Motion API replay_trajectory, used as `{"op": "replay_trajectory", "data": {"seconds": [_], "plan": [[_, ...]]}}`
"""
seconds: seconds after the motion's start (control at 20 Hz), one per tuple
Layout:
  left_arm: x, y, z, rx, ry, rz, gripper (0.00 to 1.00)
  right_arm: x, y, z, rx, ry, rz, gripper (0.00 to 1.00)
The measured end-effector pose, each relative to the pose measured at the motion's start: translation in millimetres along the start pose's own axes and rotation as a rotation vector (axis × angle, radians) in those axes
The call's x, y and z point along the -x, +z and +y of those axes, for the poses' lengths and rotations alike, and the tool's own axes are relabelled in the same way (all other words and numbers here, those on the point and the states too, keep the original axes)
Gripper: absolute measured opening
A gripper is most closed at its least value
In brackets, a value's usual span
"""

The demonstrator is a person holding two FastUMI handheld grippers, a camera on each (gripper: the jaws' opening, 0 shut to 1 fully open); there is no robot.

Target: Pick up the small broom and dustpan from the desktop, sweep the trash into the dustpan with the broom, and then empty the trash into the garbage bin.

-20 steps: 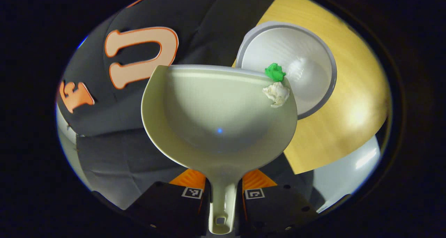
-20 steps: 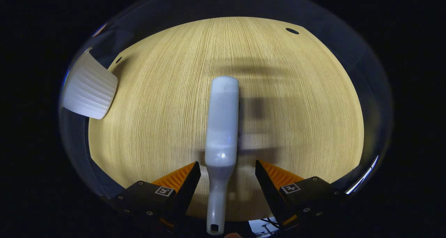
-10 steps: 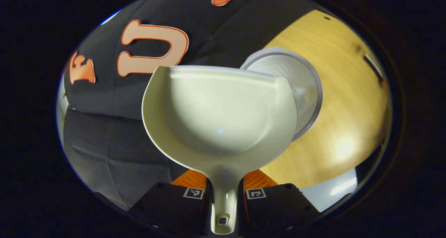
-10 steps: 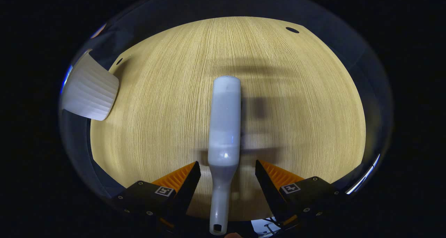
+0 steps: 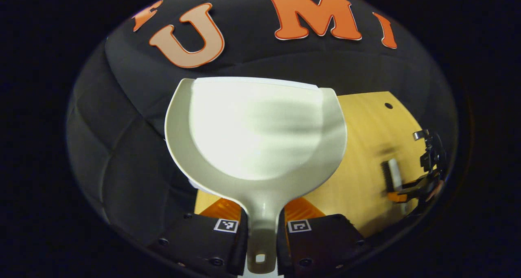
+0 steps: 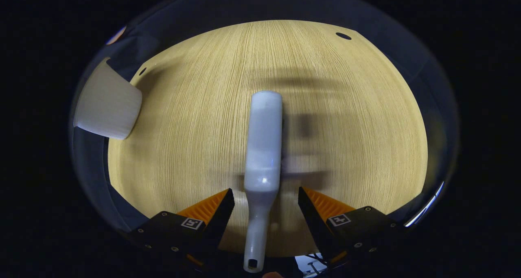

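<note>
In the left gripper view our left tool [image 5: 261, 229] pinches the handle of the empty dustpan [image 5: 256, 131], raised before the booth wall above the desk [image 5: 366, 147]. In the right gripper view our right tool [image 6: 266, 206] stands spread around the broom [image 6: 263, 147] lying on the desk, the white garbage bin [image 6: 108, 105] far left.

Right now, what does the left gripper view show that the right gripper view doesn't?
Left gripper view: the empty dustpan, its handle pinched in the left claw.
Right gripper view: the bin, at that view's left by the desk's edge.
Both: the desk, the broom, and the right claw, open on either side of the broom's handle. In the left gripper view, the broom and right claw look small, far off at the right.
</note>
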State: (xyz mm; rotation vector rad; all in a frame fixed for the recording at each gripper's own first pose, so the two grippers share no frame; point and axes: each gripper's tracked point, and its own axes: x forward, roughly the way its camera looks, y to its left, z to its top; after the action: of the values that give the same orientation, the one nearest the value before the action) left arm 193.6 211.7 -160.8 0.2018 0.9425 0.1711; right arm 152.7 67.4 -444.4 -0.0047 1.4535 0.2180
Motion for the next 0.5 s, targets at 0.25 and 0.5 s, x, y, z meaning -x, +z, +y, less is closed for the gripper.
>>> {"op": "replay_trajectory", "data": {"seconds": [0.25, 0.5], "plan": [[-23.3, -0.4, -79.4, 0.075, -0.114, -0.065, 0.29, 6.1, 4.4, -0.8, -0.011, 0.014, -0.033, 0.95], [-53.5, -52.3, -163.7, 0.104, -0.275, 0.053, 0.3, 9.8, 12.1, -3.9, -0.021, 0.025, -0.072, 0.95]]}}
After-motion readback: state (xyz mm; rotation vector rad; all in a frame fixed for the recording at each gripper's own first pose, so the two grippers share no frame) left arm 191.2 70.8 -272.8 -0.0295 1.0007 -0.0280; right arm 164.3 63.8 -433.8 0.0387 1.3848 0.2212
